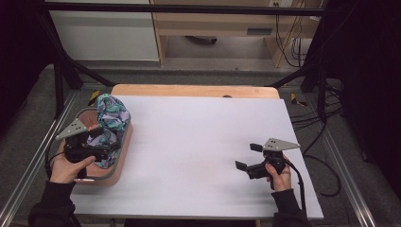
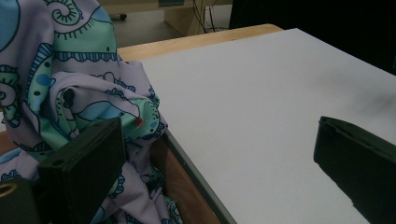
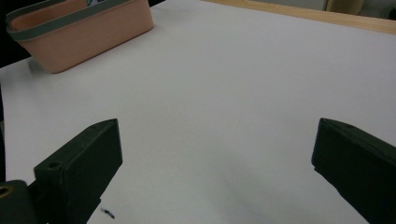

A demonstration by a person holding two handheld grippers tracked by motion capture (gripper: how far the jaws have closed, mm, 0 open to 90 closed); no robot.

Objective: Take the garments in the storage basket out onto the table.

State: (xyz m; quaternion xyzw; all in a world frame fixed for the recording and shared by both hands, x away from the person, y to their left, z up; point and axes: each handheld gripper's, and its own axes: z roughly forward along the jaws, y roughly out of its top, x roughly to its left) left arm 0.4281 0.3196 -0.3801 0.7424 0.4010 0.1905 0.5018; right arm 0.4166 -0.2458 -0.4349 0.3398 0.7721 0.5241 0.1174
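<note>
A salmon-pink basket (image 1: 101,178) with a grey rim stands at the table's left edge. A purple, green and blue patterned cloth (image 1: 112,118) is heaped in it and rises above the rim. My left gripper (image 1: 108,140) hovers over the basket's near half, open, with the cloth just beyond it. In the left gripper view the cloth (image 2: 70,79) lies against the left jaw, the right jaw is over bare white table, and the basket's rim (image 2: 196,179) runs between them. My right gripper (image 1: 248,156) stands open above the table at the right, holding nothing. The basket (image 3: 84,28) shows far off in the right gripper view.
A white sheet (image 1: 198,142) covers most of the wooden table (image 1: 189,90). Black frame posts (image 1: 59,85) stand at both back corners. Cables (image 1: 326,118) lie on the floor to the right. A cable trails from each gripper.
</note>
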